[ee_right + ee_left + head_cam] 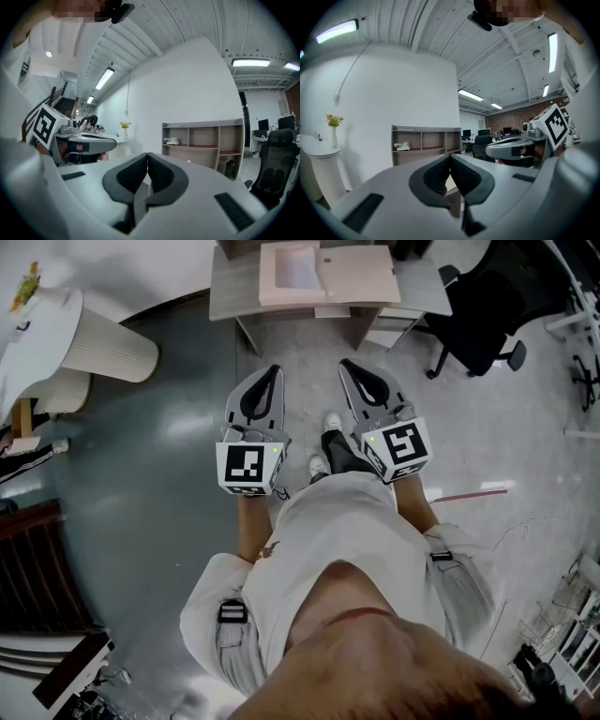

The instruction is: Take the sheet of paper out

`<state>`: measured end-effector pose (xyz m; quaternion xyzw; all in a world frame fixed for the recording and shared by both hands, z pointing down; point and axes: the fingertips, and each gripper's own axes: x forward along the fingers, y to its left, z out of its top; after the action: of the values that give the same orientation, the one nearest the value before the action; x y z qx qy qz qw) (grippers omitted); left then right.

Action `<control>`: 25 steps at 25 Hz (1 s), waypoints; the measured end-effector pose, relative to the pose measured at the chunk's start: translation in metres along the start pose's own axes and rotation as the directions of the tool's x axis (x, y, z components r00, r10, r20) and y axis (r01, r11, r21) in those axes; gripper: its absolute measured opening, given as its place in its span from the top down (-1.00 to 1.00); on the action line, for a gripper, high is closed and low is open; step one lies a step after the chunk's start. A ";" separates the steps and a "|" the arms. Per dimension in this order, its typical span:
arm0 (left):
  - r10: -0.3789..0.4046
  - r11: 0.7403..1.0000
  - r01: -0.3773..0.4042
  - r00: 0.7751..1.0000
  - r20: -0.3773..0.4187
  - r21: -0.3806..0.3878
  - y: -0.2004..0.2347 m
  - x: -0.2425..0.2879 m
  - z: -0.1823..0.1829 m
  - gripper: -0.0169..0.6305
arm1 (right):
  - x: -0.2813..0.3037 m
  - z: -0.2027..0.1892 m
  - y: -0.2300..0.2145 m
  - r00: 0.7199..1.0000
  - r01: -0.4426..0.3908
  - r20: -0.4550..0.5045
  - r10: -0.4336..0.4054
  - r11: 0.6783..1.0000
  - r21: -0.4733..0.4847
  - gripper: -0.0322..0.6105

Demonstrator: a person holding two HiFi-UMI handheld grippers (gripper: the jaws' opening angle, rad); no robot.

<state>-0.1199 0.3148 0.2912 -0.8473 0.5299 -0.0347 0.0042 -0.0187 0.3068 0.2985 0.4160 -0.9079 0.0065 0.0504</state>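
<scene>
- left gripper [273, 370] is closed. The pads meet at the tip with nothing pinched between them, and its own view shows this clearly.
- right gripper [346, 364], same deal: jaws pressed together and empty.
- the person holds both side by side out in front, pointing roughly level toward the table [230, 292] at the top of the head view, and well apart from it.
- the sheet of paper [298, 270] looks to be the white patch lying in the left part of a flat beige box [361, 273] on that table. Neither gripper is touching it.
- between the gripper tips and the table's front edge there's pale tiled floor [305, 352]. One of the person's shoes [331, 421] shows just below the right gripper.
- a black office chair [480, 310] sits just beside the table's right end, on the right gripper's side.
- way off to the left is a round white table [42, 334] on a ribbed base [108, 348], with flowers [25, 285] on top.
- the gripper views show a shelf unit [425, 143] against the white wall. There's something white and crumpled [402, 146] in one cubby, but I can't tell what it is.
- the right gripper's marker cube [557, 126] pokes in at the right of the left gripper view.
- dark wooden stairs [28, 568] are at the lower left of the head view.
</scene>
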 end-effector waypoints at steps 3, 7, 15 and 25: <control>0.015 1.000 -0.015 1.000 -0.012 0.002 0.009 0.019 -0.003 0.89 | 0.016 -0.002 -0.014 1.000 -0.015 -0.002 0.015 1.000 0.004 0.84; 0.035 0.999 -0.035 0.999 -0.028 0.004 0.023 0.047 -0.008 0.89 | 0.044 -0.003 -0.035 0.999 -0.038 -0.002 0.038 0.999 -0.001 0.84; 0.087 0.996 -0.086 0.995 -0.047 0.013 0.049 0.095 -0.005 0.89 | 0.092 0.004 -0.071 0.996 -0.092 0.008 0.092 0.996 0.001 0.84; 0.118 0.993 -0.116 0.992 -0.055 0.026 0.060 0.154 0.000 0.89 | 0.125 0.004 -0.121 0.993 -0.119 0.013 0.119 0.993 0.004 0.84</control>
<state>-0.1069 0.1500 0.2974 -0.8134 0.5781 -0.0642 0.0009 -0.0090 0.1334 0.3031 0.3615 -0.9313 0.0092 0.0432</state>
